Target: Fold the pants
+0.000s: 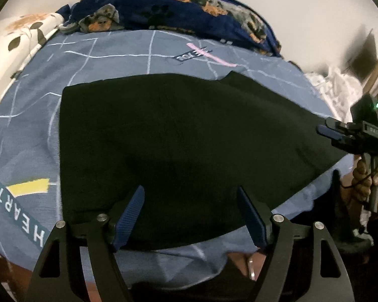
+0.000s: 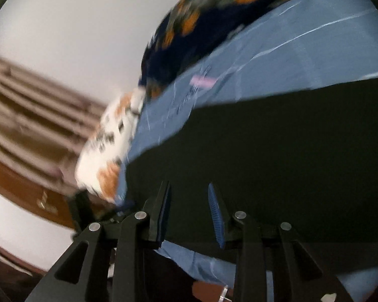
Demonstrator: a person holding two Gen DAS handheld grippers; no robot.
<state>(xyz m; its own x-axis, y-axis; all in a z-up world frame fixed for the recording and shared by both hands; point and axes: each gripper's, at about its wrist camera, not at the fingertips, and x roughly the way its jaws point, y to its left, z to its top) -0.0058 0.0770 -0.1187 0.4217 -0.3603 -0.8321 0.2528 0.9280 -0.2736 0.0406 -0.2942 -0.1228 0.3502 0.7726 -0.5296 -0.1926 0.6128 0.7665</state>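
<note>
Black pants [image 1: 179,136] flat on bedsheet [image 1: 113,50]; folds unreadable. Left gripper [image 1: 190,216] and right gripper [image 2: 189,211] jaws apart, empty; right view blurred.

Black soft-fabric pants [image 1: 179,146] lie flat and spread wide on the bed, directly ahead of both sets of fingers, their near hem reaching under the fingertips.

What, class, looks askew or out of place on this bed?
Little stands out. The black pants lie flat on the blue sheet, but a second layer's corner juts past the far edge, so the layers are not aligned.
</note>
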